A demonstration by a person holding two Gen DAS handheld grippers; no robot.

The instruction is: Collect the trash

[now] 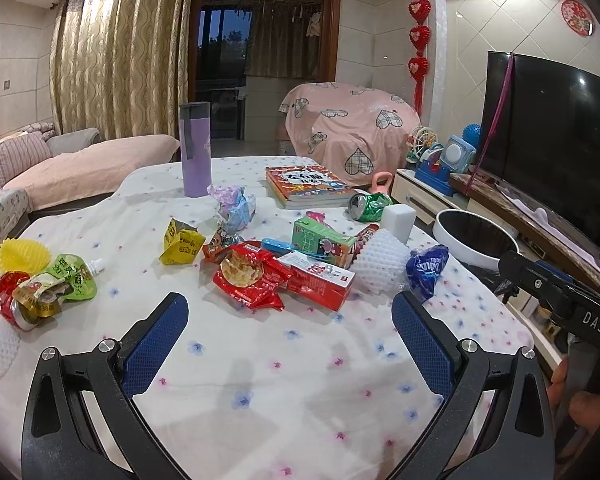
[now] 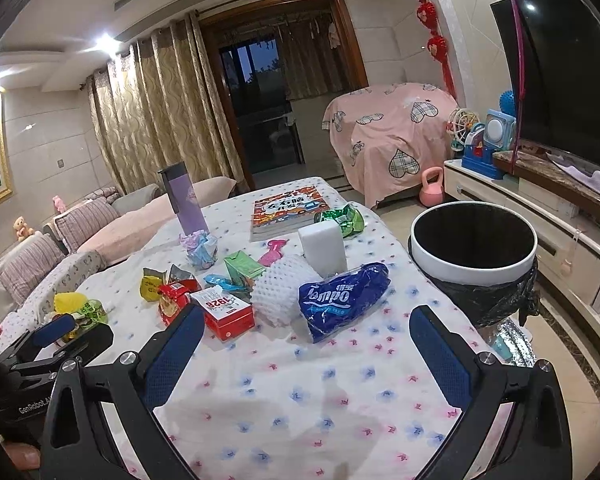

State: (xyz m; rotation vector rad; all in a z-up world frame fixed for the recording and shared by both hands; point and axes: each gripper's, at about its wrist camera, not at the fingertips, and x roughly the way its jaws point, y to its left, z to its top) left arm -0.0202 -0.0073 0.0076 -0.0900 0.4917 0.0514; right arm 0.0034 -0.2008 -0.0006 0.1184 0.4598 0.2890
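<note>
right gripper (image 2: 300, 344) jaws apart, empty; crinkled blue plastic tissue wrapper (image 2: 342, 300) just ahead, long axis slanting right toward white-rimmed bin (image 2: 474, 268). left gripper (image 1: 290, 330) also spread, farther off.

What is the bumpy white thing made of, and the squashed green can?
The bumpy white thing looks like soft foam netting: matte, with a puffy mesh of little holes. The green can seems thin metal: shiny, dented, with a silvery end.

Bare cloth (image 2: 300, 392) near; blue packet (image 2: 340, 300), foam net (image 2: 280, 292) ahead.
</note>
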